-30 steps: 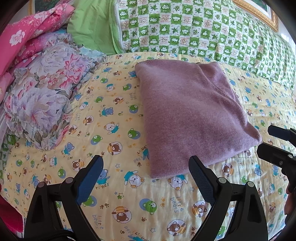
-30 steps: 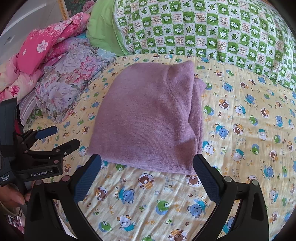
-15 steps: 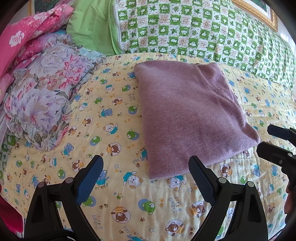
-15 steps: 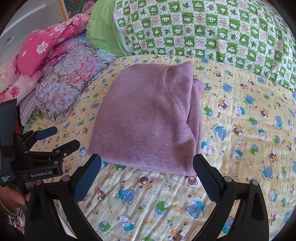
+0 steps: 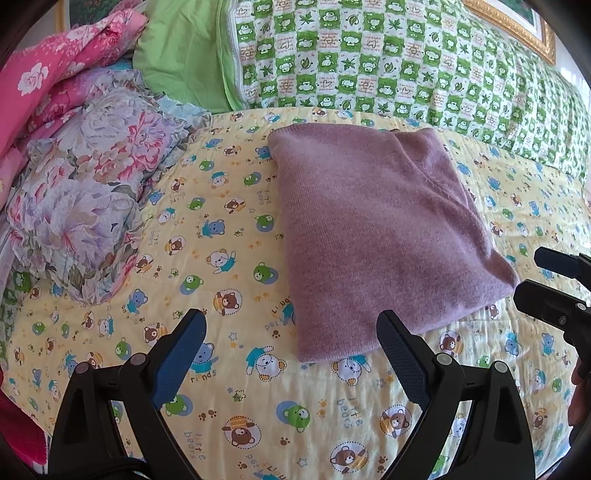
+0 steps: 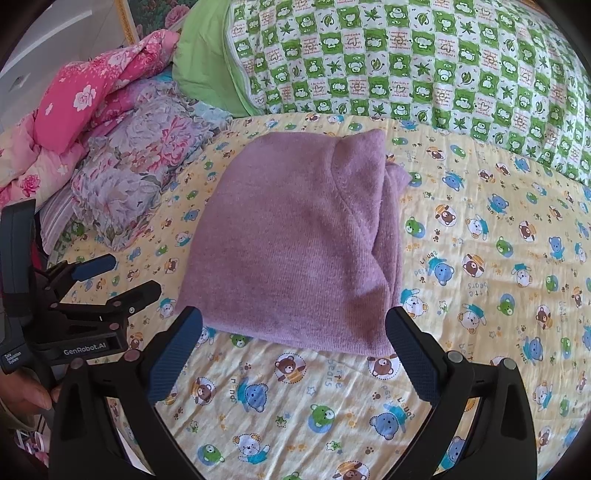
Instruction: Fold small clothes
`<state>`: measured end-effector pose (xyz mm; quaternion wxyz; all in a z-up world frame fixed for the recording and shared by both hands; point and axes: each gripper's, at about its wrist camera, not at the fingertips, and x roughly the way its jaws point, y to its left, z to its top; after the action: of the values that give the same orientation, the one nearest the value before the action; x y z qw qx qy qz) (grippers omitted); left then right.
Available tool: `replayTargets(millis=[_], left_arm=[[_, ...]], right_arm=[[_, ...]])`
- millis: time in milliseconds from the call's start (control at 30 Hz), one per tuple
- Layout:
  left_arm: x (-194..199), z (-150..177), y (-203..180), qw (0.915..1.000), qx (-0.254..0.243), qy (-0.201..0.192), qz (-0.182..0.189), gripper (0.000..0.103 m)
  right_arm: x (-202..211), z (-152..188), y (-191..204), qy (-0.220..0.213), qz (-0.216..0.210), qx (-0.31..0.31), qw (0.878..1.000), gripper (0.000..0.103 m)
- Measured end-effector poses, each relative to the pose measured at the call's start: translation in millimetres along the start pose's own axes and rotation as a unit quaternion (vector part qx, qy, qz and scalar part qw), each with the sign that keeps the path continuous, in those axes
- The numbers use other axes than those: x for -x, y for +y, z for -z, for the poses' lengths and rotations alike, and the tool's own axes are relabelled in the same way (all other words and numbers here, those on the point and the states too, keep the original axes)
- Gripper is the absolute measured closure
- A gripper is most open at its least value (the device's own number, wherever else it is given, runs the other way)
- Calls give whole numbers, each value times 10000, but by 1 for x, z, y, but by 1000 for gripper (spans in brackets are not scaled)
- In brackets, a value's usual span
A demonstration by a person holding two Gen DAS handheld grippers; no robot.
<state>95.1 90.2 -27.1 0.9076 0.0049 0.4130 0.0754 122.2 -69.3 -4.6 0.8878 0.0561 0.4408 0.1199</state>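
Now both my tongs hang released and empty over the bed: the left tongs (image 5: pixel 291 345) with their jaws spread wide just short of the near left corner of the purple sweater (image 5: pixel 373 236), the right tongs (image 6: pixel 293 345) equally spread in front of its near edge. That sweater lies folded into a rough rectangle straight ahead of both tools, touching neither, with thicker bunched layers along the side to the right of my right tongs. To my eye the folding looks close to done, and the risk lies in that loose right side: a pinch that catches only the top layer would peel the stack open, and a drag across the quilted bear-print sheet (image 5: pixel 229 280) could skew the soft knit or ruck the sheet beneath it. Beyond the sweater, a green checked quilt (image 6: pixel 424 62) banks up at the far end of the bed, while a flowered pillow (image 5: pixel 88 199) and pink bedding (image 6: pixel 88 96) crowd the area off to the left of my left tongs, leaving less free room there. A gilt picture frame (image 5: pixel 517 33) shows on the wall past the quilt.
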Motion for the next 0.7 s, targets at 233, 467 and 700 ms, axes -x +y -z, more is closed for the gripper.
replayTargets(millis=[233,467,700], left_arm=[[-1,-4,1,10000,7,-34,21,9],[0,-12,0,9999,59,-93,36,9],[-2,-16,-1,9999,38,-86,35,9]], right_arm=[[1,-4,-2,-24,0,-9,10000,4],[1,-10,-7,-84,40,-68,9999,4],[2,-13,-10,-124,76,-111,9998,4]])
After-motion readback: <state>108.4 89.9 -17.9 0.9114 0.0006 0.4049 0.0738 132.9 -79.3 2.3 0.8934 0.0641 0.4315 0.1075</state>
